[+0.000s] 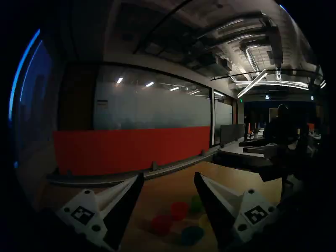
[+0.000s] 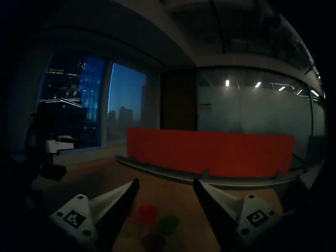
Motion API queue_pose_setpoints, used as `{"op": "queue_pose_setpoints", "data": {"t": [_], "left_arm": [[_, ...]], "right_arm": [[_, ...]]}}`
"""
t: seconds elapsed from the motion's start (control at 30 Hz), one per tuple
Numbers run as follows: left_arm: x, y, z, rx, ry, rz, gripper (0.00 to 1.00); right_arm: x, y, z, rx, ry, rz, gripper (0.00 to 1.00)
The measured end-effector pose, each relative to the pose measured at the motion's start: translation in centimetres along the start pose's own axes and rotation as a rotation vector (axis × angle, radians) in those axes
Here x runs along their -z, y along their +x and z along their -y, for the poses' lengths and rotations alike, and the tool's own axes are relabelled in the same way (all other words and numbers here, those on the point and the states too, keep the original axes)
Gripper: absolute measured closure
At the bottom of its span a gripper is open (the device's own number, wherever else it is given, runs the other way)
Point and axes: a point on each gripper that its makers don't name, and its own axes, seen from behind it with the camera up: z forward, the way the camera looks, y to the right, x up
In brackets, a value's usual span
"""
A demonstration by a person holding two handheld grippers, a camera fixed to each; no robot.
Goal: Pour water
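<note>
Several small coloured cups stand in a cluster on a wooden table [image 1: 168,191]. In the left gripper view I make out a red cup [image 1: 179,208], another red cup [image 1: 161,223], a green cup [image 1: 196,203] and a teal cup [image 1: 192,235]. My left gripper [image 1: 168,189] hangs open above and before them, nothing between its fingers. In the right gripper view a red cup [image 2: 147,212], a green cup [image 2: 169,224] and a dark red cup [image 2: 153,241] sit below my right gripper [image 2: 166,187], which is also open and empty. The room is dim.
A red partition [image 1: 130,149] with frosted glass above runs along the table's far edge. A seated person [image 1: 280,128] is at desks to the right in the left gripper view. Dark windows [image 2: 71,101] and an office chair [image 2: 48,168] lie left in the right gripper view.
</note>
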Motion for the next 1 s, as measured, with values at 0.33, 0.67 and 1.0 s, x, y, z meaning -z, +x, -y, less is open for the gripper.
{"op": "queue_pose_setpoints", "data": {"t": [0.33,0.67,1.0], "left_arm": [[0.3,-2.5,-1.1,-0.061,-0.052,0.069,0.12],[-0.1,-4.4,-1.7,-0.054,-0.109,0.117,0.12],[-0.8,-7.9,-2.4,-0.067,-0.146,0.178,0.12]], "right_arm": [[-0.4,-0.7,1.0,0.013,0.066,0.065,0.01],[-0.5,-2.6,0.9,0.047,0.090,0.135,0.01],[-0.6,-5.1,0.2,0.055,0.101,0.201,0.01]]}}
